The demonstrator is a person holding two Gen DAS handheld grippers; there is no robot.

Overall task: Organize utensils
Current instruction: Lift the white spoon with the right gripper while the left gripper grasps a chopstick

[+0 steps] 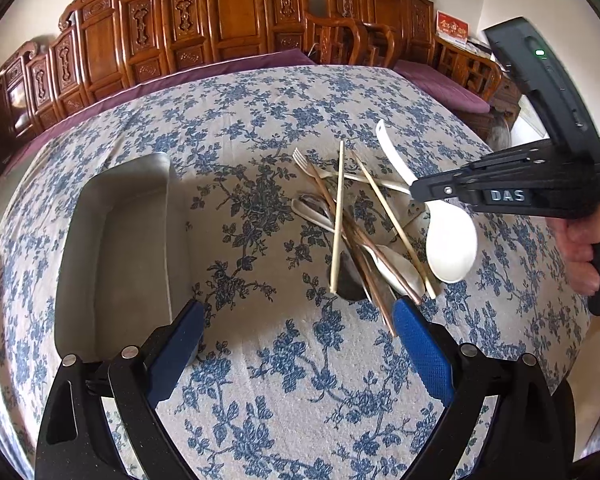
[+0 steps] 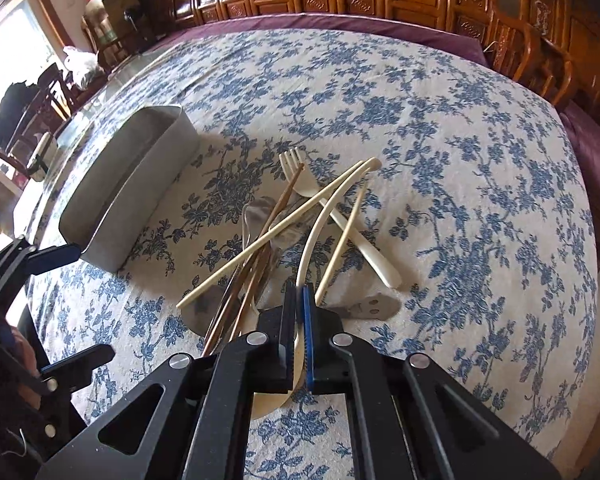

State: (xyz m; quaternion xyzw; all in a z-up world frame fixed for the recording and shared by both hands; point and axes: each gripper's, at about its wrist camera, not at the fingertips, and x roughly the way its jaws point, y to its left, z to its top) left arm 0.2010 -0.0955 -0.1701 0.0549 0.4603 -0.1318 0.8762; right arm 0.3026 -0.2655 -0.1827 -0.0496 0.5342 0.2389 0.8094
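Observation:
A pile of utensils lies on the floral tablecloth: pale chopsticks, brown chopsticks, a cream fork, metal spoons. My right gripper is shut on the handle of a white plastic spoon, held just above the pile; its curved handle runs forward from the pads. My left gripper is open and empty, near the pile's front edge, between the pile and a grey metal tray. The tray is empty.
The table carries a blue floral cloth. Carved wooden chairs stand behind it with a purple cushion. A small metal piece lies on the cloth beside the pile.

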